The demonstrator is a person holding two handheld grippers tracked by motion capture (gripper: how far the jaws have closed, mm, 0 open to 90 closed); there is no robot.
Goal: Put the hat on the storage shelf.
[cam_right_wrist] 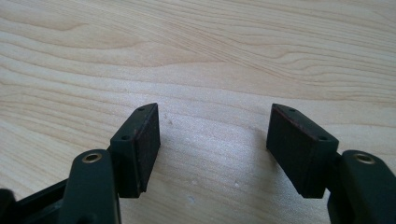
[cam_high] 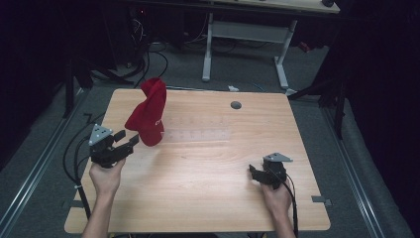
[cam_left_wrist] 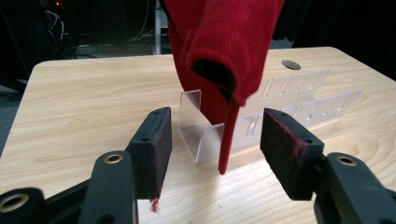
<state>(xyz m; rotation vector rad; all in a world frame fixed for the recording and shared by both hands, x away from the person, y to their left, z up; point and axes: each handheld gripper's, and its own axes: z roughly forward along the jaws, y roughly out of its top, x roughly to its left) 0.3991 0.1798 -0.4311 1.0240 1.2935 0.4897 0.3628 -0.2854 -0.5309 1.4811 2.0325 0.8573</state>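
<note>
A red knitted cloth point(cam_high: 148, 111) hangs upright over the left end of a clear plastic slotted rack point(cam_high: 198, 134) at the table's back left. In the left gripper view the red cloth point(cam_left_wrist: 224, 42) drapes down over the rack point(cam_left_wrist: 289, 107), and a narrow strip of it dangles ahead, between the jaws. My left gripper point(cam_high: 128, 139) sits just left of the cloth, open, its pads point(cam_left_wrist: 154, 144) apart from the fabric. My right gripper point(cam_high: 255, 173) rests low over bare wood at the front right. In its own view the right gripper point(cam_right_wrist: 215, 140) is open with nothing between the jaws.
The wooden table point(cam_high: 208, 198) has a round grey cable hole point(cam_high: 236, 104) near its far edge. Behind it stands another desk on white legs point(cam_high: 245, 44). Black cables point(cam_high: 74, 153) trail off the table's left side to the floor.
</note>
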